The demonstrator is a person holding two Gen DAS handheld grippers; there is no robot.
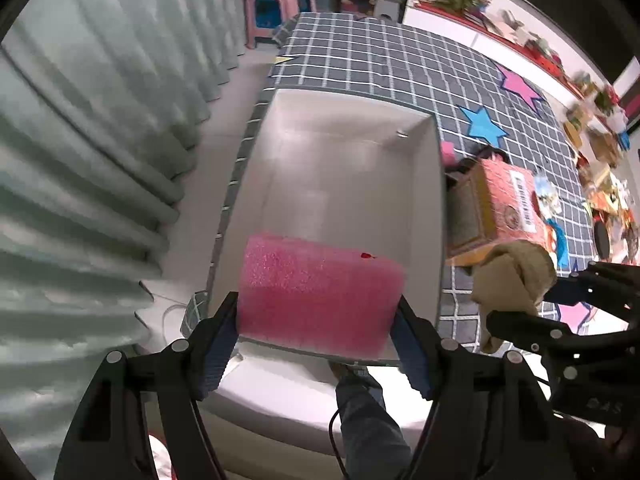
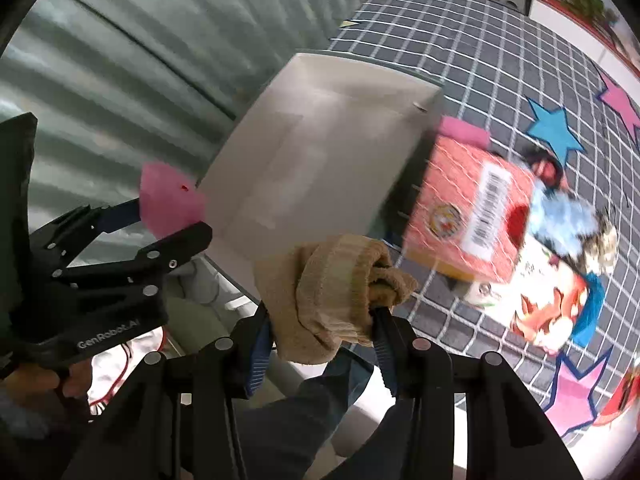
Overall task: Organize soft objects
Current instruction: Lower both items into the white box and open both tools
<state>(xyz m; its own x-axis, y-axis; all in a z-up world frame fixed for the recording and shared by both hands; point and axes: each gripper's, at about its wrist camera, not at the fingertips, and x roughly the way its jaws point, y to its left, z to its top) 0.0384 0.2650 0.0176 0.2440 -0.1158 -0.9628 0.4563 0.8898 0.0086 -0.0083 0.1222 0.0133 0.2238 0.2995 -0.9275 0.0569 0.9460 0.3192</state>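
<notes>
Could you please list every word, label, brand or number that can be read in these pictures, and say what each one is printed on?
"GenRobot.AI": white lettering on the body of the left gripper, seen from the right wrist.
Barcode label on the red box: bars and digits too blurred to read.
Round emblem on the same box: unreadable.
Embossed marks on the right gripper, seen from the left wrist: too faint to read.
Printed packages beyond the box: blurred.

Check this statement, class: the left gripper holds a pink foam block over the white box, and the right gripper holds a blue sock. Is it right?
One detail is wrong: the sock in the right gripper is tan, not blue, as the right wrist view shows. The left gripper does hold the pink foam block over the white box.
</notes>
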